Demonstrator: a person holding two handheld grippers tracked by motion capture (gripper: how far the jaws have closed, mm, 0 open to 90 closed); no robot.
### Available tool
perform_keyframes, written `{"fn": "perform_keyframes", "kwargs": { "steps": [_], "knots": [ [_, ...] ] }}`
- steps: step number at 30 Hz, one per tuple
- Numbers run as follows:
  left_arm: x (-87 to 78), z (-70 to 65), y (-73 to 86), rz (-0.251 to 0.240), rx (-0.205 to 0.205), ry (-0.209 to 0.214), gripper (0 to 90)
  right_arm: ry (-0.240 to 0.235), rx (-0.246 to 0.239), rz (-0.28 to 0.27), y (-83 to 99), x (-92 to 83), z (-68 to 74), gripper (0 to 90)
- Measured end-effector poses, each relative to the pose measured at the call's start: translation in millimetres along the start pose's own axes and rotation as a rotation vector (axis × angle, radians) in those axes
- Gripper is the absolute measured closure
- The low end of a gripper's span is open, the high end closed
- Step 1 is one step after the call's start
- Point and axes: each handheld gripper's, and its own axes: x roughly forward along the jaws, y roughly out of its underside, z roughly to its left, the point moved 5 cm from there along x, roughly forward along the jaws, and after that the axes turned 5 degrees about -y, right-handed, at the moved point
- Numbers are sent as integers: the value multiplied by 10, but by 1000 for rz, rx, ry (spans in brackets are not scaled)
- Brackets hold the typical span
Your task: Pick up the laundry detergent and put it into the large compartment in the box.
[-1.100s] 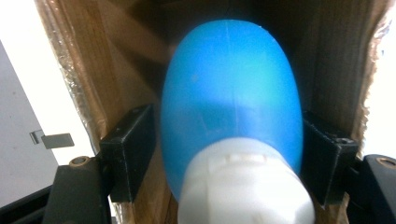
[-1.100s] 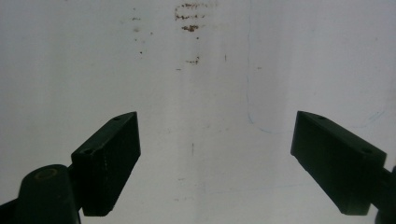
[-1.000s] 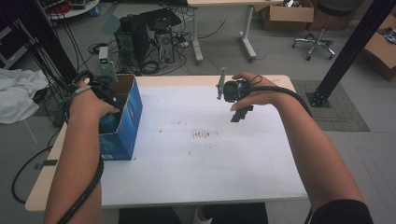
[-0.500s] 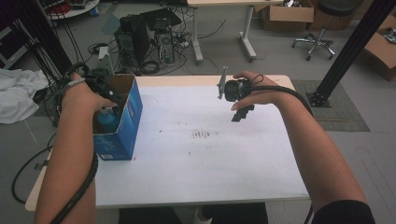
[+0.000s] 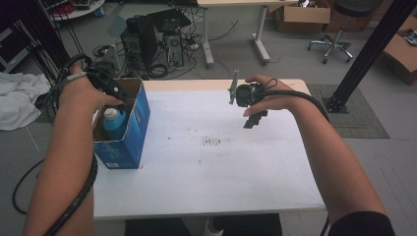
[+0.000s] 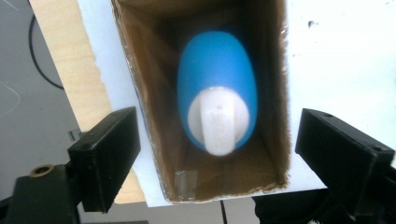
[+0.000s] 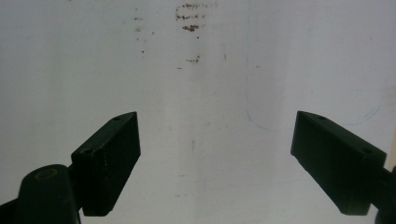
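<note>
A blue bottle (image 5: 114, 124) with a white cap (image 6: 217, 122) stands upright inside an open blue cardboard box (image 5: 129, 140) at the table's left edge. My left gripper (image 5: 119, 101) hovers just above the box mouth and points down at the bottle (image 6: 217, 79). Its jaws have just been opening. In the left gripper view the gripper (image 6: 217, 123) stands open, its pads wide of the cap and touching nothing. At the far middle of the white table (image 5: 221, 172), my right gripper (image 5: 253, 120) is held still above the surface. The right gripper (image 7: 217, 126) is open with nothing between its pads.
Faint dark marks (image 5: 212, 141) stain the tabletop's centre. Behind the table, computer towers (image 5: 152, 39) and tangled cables lie on the floor. A white cloth (image 5: 14, 101) is at the left and a black slanted post (image 5: 366, 54) at the right. My left cable (image 5: 74, 201) trails off the near left edge.
My left hand has risen out of the box and its jaws have spread away from the bottle, which stays inside. The right hand has not moved.
</note>
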Motion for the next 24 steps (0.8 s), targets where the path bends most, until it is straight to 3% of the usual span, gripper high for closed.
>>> {"fn": "perform_keyframes", "kwargs": {
  "steps": [9,20,24],
  "knots": [
    [-164,-147,-11,-16,68,5,56,-2,-3,4,-8,4,18,159],
    [-347,-344,13,-64,148,-4,25,1,-8,4,-22,-5,38,159],
    [-393,-428,31,-72,200,3,2,1,-15,6,-25,-9,58,159]
  ]
}}
